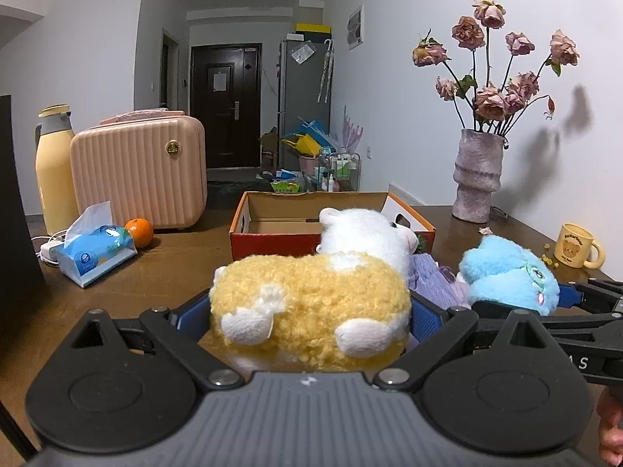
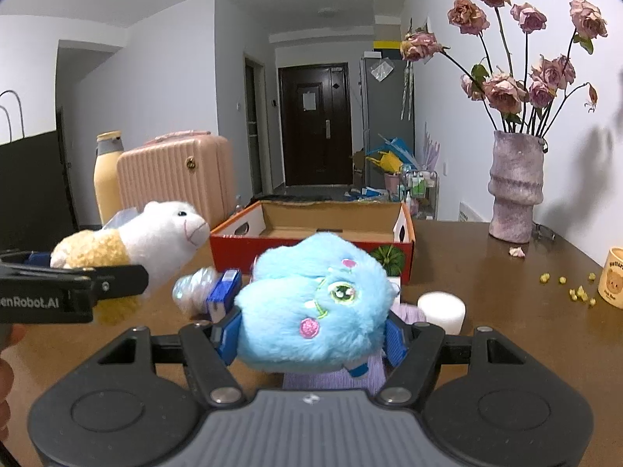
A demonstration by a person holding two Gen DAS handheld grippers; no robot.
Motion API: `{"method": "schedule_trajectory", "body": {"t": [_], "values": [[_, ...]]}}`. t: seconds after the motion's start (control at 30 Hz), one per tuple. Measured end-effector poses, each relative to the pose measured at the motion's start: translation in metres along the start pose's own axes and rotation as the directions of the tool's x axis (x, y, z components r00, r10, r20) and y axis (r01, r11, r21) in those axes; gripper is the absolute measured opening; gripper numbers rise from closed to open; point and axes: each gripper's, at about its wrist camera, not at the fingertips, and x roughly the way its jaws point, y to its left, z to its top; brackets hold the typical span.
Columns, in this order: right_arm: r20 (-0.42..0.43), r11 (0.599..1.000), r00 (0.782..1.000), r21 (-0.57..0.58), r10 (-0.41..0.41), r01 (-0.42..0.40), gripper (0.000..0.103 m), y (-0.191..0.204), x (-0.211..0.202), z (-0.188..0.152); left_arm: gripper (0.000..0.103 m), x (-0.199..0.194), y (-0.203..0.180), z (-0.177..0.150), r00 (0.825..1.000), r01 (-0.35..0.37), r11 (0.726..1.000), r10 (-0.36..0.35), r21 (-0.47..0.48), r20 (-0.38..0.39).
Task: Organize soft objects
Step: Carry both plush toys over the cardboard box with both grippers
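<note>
My left gripper (image 1: 311,311) clamps the yellow-and-white fluffy plush sheep (image 1: 311,303); my right gripper (image 2: 311,330) clamps the fuzzy blue plush creature (image 2: 315,303). Open red cardboard box (image 2: 311,241) lies straight ahead of both, just beyond, right slightly nearer I judge.

left gripper (image 2: 97,288): "enRobot.AI" | mug (image 1: 576,251): text unreadable

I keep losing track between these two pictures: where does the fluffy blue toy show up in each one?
Left wrist view: the blue plush toy sits at the right edge, lower middle, held in the right claw.
Right wrist view: it fills the centre foreground, squeezed between that claw's blue pads.
Shared landmark: the open cardboard box stands on the table behind the toy in both.
</note>
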Motion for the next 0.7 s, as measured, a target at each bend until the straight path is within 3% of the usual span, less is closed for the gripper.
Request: {"method": "schedule_trajectory", "body": {"t": [0.7], "values": [[0.077, 1.000, 0.997, 0.021, -0.025, 0.023, 0.068, -0.019, 0.062, 0.050, 0.099, 0.057, -0.002, 0.052, 0.998, -0.027, 1.000, 0.028, -0.014, 0.051]]}}
